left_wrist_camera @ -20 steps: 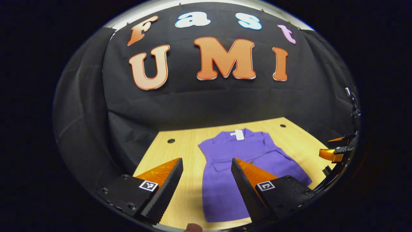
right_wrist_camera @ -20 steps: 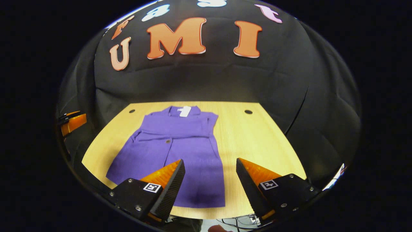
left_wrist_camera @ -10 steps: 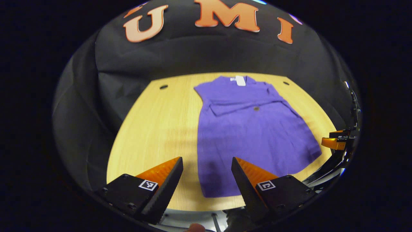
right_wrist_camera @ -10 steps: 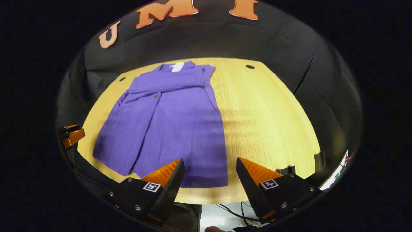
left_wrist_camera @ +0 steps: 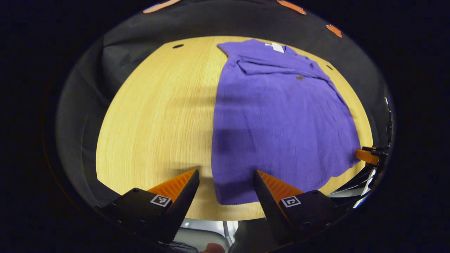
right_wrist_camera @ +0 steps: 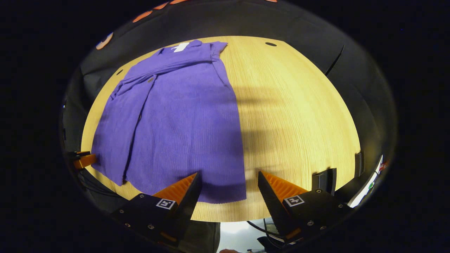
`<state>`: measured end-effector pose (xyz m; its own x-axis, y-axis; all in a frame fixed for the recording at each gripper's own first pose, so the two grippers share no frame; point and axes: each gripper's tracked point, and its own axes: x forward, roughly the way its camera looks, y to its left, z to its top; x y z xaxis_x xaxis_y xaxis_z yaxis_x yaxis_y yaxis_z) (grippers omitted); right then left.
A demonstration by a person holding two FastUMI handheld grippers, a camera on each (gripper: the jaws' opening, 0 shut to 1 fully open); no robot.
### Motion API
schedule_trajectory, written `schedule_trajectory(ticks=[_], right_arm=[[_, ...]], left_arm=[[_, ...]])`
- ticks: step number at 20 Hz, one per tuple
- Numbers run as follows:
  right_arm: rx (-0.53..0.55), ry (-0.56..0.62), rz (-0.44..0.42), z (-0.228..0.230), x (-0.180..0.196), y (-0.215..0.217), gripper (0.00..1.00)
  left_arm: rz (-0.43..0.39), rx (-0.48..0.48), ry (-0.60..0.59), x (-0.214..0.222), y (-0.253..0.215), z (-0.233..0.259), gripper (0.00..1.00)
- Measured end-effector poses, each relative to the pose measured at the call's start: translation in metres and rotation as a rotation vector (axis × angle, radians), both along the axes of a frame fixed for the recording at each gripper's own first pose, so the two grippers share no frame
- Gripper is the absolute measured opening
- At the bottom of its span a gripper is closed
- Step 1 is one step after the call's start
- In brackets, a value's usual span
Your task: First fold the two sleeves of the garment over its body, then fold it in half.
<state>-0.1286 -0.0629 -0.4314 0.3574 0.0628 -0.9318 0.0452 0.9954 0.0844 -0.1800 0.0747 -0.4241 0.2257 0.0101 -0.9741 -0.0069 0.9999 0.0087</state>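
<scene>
Clearly soft and light, the purple garment [left_wrist_camera: 281, 119] lies flat on the wooden tabletop [left_wrist_camera: 158, 116], its sleeves already folded across the chest, collar at the far end and hem nearest both grippers. Being limp knit cloth, it will likely sag and drag when lifted, so the sensible hold is the 2 hem corners, pinching through every layer. The left gripper [left_wrist_camera: 225, 182] hovers with fingers spread wide, empty, the hem's near corner lying between and just ahead of its tips. The right gripper [right_wrist_camera: 228, 184] is likewise spread and empty, with the opposite hem corner [right_wrist_camera: 239, 196] between its fingers. Off to the left gripper's right, the other gripper's tip [left_wrist_camera: 367, 156] sits beside the hem's edge. The tabletop looks smooth, so the fabric may slide; black cloth walls surround it closely.
</scene>
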Motion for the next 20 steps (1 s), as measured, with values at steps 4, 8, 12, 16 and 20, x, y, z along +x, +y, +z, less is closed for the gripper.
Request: schedule_trajectory(ticks=[4,8,12,16,20], right_arm=[[-0.004,0.037,0.028,-0.006,-0.004,0.005,0.97],[-0.001,0.098,0.075,-0.005,-0.009,0.017,0.82],[0.047,0.107,0.065,-0.005,-0.004,0.025,0.21],[0.199,0.150,-0.034,0.004,-0.002,0.037,0.04],[0.224,0.101,-0.016,0.035,0.020,0.033,0.03]], left_arm=[[0.012,0.013,0.081,-0.007,-0.006,-0.009,0.97],[0.051,-0.006,0.190,-0.003,-0.012,-0.012,0.97],[0.055,-0.053,0.235,0.014,-0.039,-0.014,0.22],[0.062,-0.096,0.229,0.014,-0.044,-0.014,0.08],[0.054,-0.140,0.185,0.047,-0.052,0.009,0.07]])
